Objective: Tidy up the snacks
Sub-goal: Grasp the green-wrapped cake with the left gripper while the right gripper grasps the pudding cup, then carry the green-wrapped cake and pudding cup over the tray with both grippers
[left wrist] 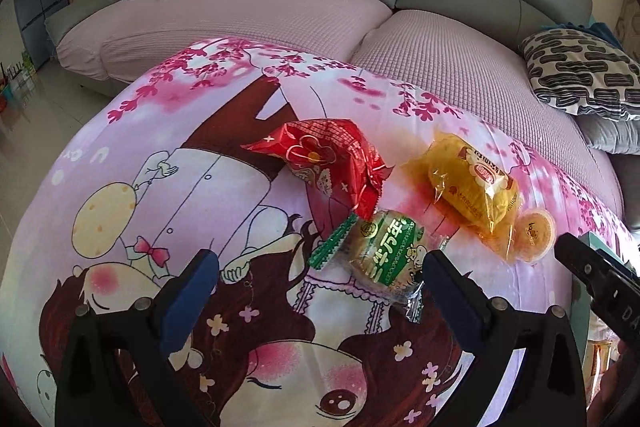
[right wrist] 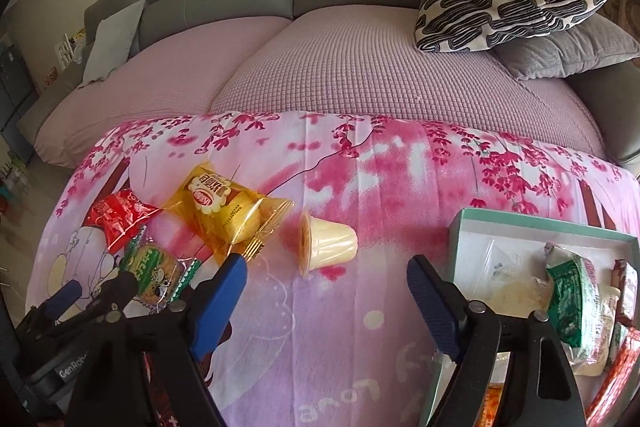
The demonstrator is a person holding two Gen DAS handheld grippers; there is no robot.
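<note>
Left tongs (left wrist: 320, 281) spread wide and empty, angled down over the table draped in a pink cartoon-print cloth (left wrist: 200, 155). Round biscuit in a green-and-white clear wrapper (left wrist: 384, 259) lying flat between the two blue pads, closer to the right-hand one, whether touching it not clear; placed so for a sideways pinch once the tongs close. Crinkled red foil snack packet (left wrist: 326, 159) just beyond the green one, one twisted end overlapping it, hence some risk of being dragged along. Yellow transparent-wrapped cake (left wrist: 472, 187) farther ahead and to the right, with the small pale-yellow plastic jelly cup (left wrist: 534, 235) lying just beside its near end.

Right tongs (right wrist: 326, 277) likewise apart with nothing held, opening short of full spread. Jelly cup (right wrist: 326, 241) tipped on its side just ahead of the gap, sealed lid facing left, no pad in contact; gap set roughly to the cup's width, presumably in readiness for a grasp. Teal-rimmed shallow cardboard box (right wrist: 520, 219) to the right of these tongs, already holding several wrapped snacks, judged to be the collection point. Four loose snacks still outside it, so sorting judged partly done. Grey sofa with mauve seat covers (right wrist: 360, 67) beyond the table.
</note>
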